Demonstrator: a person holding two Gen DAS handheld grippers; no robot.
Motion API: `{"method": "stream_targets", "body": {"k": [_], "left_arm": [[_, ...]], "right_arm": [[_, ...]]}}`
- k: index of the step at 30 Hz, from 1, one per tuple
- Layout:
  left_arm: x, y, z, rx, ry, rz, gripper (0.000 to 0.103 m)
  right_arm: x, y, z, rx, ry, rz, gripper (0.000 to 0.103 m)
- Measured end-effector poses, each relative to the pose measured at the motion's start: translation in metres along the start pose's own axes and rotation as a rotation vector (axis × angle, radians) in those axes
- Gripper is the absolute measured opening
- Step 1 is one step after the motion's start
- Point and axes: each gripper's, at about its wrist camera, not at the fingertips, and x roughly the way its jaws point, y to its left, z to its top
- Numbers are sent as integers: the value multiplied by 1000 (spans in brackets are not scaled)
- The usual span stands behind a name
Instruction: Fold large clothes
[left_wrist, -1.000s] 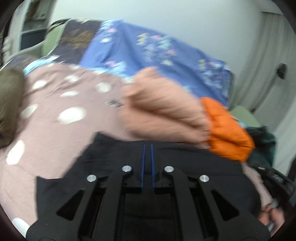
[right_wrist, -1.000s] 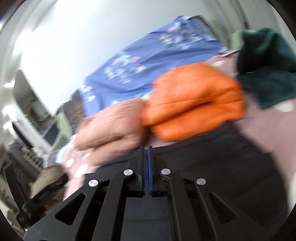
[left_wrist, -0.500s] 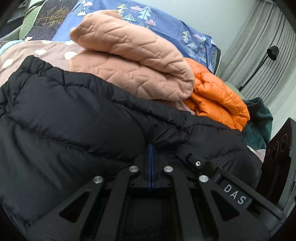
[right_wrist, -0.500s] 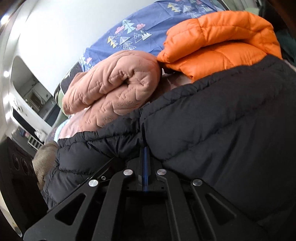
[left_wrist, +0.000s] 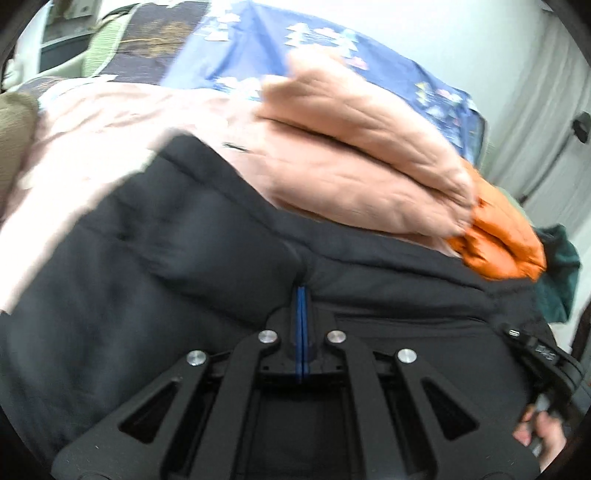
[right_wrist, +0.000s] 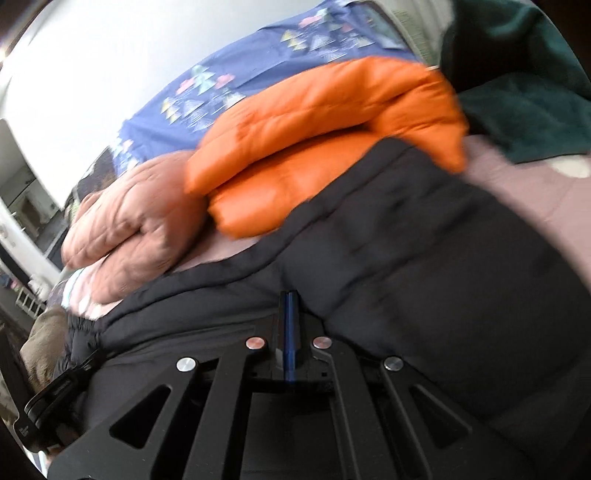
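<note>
A black puffer jacket (left_wrist: 177, 251) lies spread across the bed in front of both grippers; it also fills the lower right wrist view (right_wrist: 424, 266). My left gripper (left_wrist: 302, 290) is shut on a fold of the black jacket. My right gripper (right_wrist: 290, 295) is shut on another fold of the same jacket. Both views are blurred by motion. The far edge of the jacket reaches the folded clothes behind it.
A folded pink quilted jacket (left_wrist: 362, 162) and a folded orange puffer jacket (right_wrist: 325, 122) lie behind the black one. A dark green garment (right_wrist: 517, 92) lies at the right. The pink dotted bedspread (left_wrist: 92, 122) and a blue patterned cover (left_wrist: 240, 51) lie beyond.
Both grippers have pulled back from the folded pile, still shut on the black jacket. The jacket's far edge now sits lower in view and more of the bedspread shows.
</note>
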Motion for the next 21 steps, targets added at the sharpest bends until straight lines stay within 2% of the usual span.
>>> {"method": "stream_targets", "body": {"k": [4,6,8,10,13,15,16,18,19,20,21], "left_arm": [[-4,24,7,-6,-6,74,2],[-8,34,10,-16,-15,105,2],[-11,53,13,-52,-16,124,2],[-13,67,15,-76,-10,114,2],[-17,82,17,-112,-4,82,2],[-19,86,16,-118,-1,52,2],[-21,86,15,-115,-8,32,2],[-27,82,17,-101,-30,-19,17],[-33,80,15,-97,-47,-31,27],[-39,77,16,-90,-66,-40,30],[-45,73,16,-79,-85,-42,31]], "right_arm": [[-12,-35,11,41,-34,-68,0],[-19,-51,14,50,-54,-140,0],[-23,-68,14,103,-56,-136,0],[-20,-78,13,139,-39,-110,0],[-17,-70,14,104,-32,-141,0],[-17,-68,15,93,-23,-129,1],[-19,-65,17,96,-18,-110,5],[-40,-67,19,122,-11,-37,21],[-64,-72,14,165,-33,31,42],[-89,-75,7,206,-56,84,59],[-107,-77,1,233,-79,115,63]]}}
